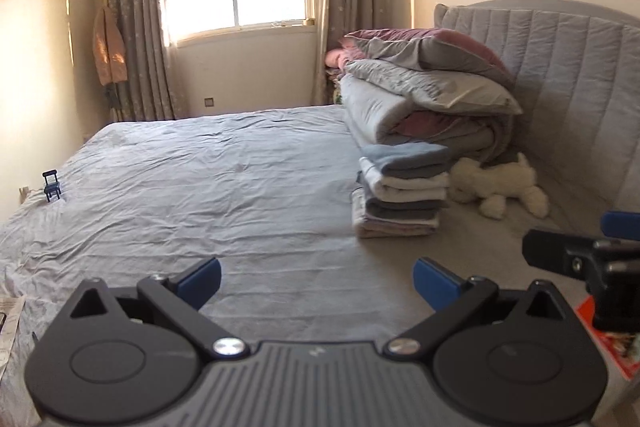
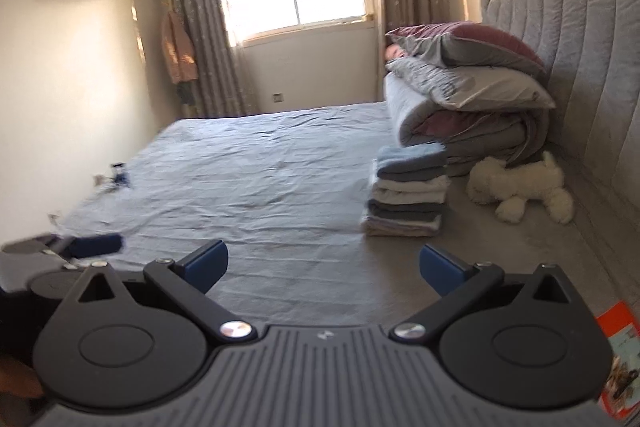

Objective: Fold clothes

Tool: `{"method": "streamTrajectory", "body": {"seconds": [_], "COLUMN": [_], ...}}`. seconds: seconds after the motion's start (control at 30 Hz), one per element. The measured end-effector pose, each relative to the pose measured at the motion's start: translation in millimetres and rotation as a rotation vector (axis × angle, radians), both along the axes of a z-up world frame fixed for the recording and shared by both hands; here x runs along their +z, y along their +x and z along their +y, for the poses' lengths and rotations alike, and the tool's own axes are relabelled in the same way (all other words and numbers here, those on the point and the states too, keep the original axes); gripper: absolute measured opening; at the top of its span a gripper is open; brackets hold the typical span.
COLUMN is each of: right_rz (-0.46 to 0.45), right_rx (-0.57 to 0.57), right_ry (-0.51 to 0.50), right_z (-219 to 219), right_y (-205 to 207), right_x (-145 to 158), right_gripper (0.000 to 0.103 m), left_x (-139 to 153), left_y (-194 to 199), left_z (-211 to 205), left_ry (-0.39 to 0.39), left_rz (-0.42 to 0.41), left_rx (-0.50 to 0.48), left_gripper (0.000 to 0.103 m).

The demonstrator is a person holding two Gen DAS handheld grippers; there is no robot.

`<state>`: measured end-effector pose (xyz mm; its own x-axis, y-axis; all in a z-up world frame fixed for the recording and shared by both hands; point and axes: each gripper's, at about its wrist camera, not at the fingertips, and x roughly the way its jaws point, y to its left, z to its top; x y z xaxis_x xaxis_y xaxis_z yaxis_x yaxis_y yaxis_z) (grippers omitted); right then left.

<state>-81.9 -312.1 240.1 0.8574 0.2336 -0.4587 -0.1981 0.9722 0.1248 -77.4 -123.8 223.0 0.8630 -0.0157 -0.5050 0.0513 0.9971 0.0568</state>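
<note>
**Left wrist view: both grippers spread wide and empty over the bed**

Left wrist camera: the left gripper (image 1: 317,283) hangs above the wrinkled blue-grey bed sheet (image 1: 208,179). Its blue-padded fingers (image 1: 202,281) stand far apart with nothing between them. At the right edge, part of the right gripper (image 1: 584,259) is visible, level with the left one.

Right wrist camera: the right gripper (image 2: 323,267) is likewise spread wide, holding nothing. One blurred finger of the left gripper (image 2: 94,245) shows at the left edge.

Task item: a stack of folded clothes (image 1: 402,193) sits on the bed ahead and to the right of both grippers, well apart from them. Layers run blue, grey, white, grey and pale pink from the top down.

Surroundings: a white plush toy (image 1: 500,189) lies just beside the stack, towards the padded headboard (image 1: 568,75). Folded bedding and pillows (image 1: 424,87) are piled behind the stack. A small blue toy chair (image 1: 51,185) stands near the far left edge of the bed.
</note>
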Motion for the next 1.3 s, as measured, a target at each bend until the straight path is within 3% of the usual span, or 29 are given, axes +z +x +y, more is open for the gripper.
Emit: {"method": "streamTrajectory", "body": {"seconds": [0.27, 0.47, 0.67, 1.3], "right_rz": [-0.013, -0.015, -0.001, 0.019], "right_rx": [-0.048, -0.102, -0.154, -0.148], "right_ry": [-0.015, 0.036, -0.023, -0.025], "right_z": [0, -10, -13, -23], "right_y": [37, 60, 80, 100], "right_x": [-54, -78, -102, -118], "right_gripper": [0.103, 0.103, 0.103, 0.103], "left_x": [-48, -76, -98, -119], "left_y": [47, 81, 112, 142], "left_z": [-5, -16, -27, -36], "left_ry": [0.001, 0.04, 0.042, 0.06], "left_rz": [0.053, 0.064, 0.099, 0.127], "left_rx": [-0.018, -0.003, 0.006, 0.024], "left_gripper": [0.102, 0.102, 0.102, 0.102]}}
